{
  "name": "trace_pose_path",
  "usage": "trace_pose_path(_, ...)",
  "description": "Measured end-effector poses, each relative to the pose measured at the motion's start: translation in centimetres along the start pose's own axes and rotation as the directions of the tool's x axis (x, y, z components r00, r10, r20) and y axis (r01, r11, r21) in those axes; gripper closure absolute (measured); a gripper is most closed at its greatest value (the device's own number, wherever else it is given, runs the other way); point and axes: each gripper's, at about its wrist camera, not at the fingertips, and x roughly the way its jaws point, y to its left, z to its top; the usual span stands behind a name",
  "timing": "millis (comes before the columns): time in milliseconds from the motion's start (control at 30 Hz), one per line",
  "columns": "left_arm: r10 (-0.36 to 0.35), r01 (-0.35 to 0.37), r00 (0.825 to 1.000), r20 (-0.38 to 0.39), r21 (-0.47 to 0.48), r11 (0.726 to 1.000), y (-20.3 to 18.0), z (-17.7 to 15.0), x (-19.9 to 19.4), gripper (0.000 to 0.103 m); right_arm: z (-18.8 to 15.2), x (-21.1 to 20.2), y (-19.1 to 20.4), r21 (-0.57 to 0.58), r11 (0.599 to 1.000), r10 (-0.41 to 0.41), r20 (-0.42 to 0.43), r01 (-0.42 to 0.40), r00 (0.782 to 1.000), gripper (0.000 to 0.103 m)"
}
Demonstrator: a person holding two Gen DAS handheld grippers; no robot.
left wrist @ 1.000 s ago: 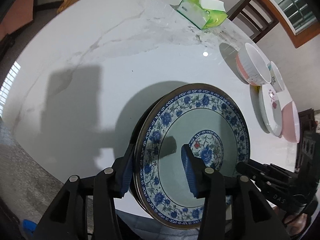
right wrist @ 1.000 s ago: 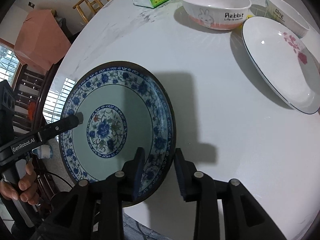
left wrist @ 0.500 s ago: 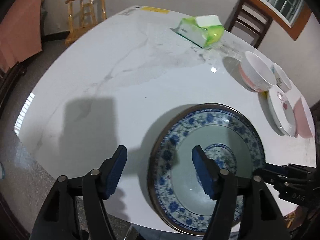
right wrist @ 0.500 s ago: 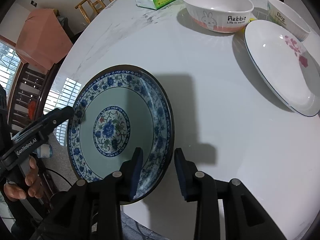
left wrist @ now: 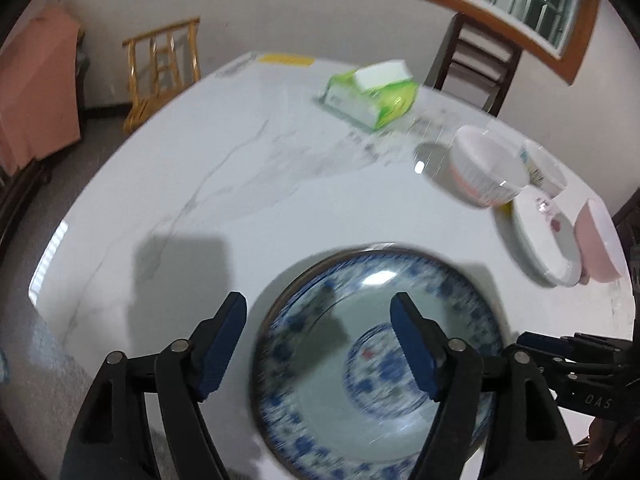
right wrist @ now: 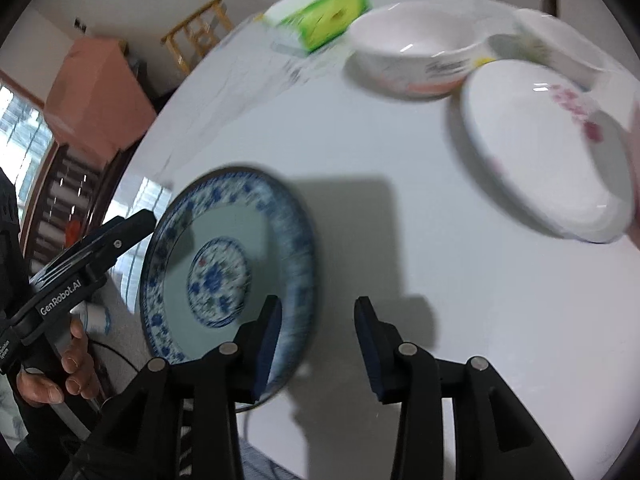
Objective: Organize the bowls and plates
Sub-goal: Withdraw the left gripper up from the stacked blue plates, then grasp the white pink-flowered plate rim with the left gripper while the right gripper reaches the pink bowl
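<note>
A blue-and-white floral plate (left wrist: 360, 380) lies flat on the white marble table near its front edge; it also shows in the right wrist view (right wrist: 224, 272). My left gripper (left wrist: 318, 324) is open and empty, raised above the plate's left rim. My right gripper (right wrist: 316, 320) is open and empty, just above the plate's right rim. A white plate with pink flowers (right wrist: 548, 164), a white rabbit bowl (right wrist: 412, 52), a second white bowl (right wrist: 560, 40) and a pink bowl (left wrist: 600, 244) sit together at the right.
A green tissue pack (left wrist: 372, 94) lies at the far side of the table (left wrist: 224, 184). Chairs (left wrist: 476, 68) stand beyond the far edge. The other hand-held gripper body (right wrist: 80, 272) shows at the left of the right wrist view.
Both grippers opened and let go of the blue plate, which now rests flat on the table. Both have lifted and pulled back; the views are motion-blurred.
</note>
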Motion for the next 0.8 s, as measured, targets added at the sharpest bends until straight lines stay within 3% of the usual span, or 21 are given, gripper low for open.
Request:
trace_pose_path(100, -0.033, 0.03, 0.996, 0.085, 0.038, 0.999, -2.4, 0.1, -0.5, 0.024, -1.0, -2.2, -2.6, 0.024, 0.999, -0.029, 0.099, 0.027, 0.995, 0.064)
trace_pose_path(167, -0.055, 0.049, 0.993, 0.101, 0.059, 0.997, -3.9, 0.2, -0.4, 0.022, -1.8, -3.9, -4.6, 0.052, 0.997, -0.064, 0.159, 0.057, 0.985, 0.064)
trace_pose_path(367, -0.152, 0.141, 0.978, 0.141, 0.085, 0.986, -9.4, 0.6, 0.7, 0.022, -3.7, -8.9, -10.7, 0.149, 0.975, -0.205, 0.34, 0.162, 0.918, 0.064)
trace_pose_path(467, -0.152, 0.139, 0.978, 0.144, 0.094, 0.986, -11.7, 1.0, 1.7, 0.022, -3.4, -9.9, -13.4, 0.203, 0.962, -0.244, 0.355, 0.181, 0.903, 0.064)
trace_pose_path(600, -0.198, 0.192, 0.977, 0.084, 0.074, 0.978, -14.6, 1.9, 3.6, 0.023, -2.4, -10.5, -15.9, 0.24, 0.953, -0.265, 0.364, 0.185, 0.893, 0.064)
trace_pose_path(800, -0.26, 0.26, 0.966, -0.002, 0.008, 0.965, -16.5, 3.1, 6.3, 0.03, -0.9, -9.4, -18.0, 0.25, 0.954, -0.247, 0.354, 0.163, 0.902, 0.064)
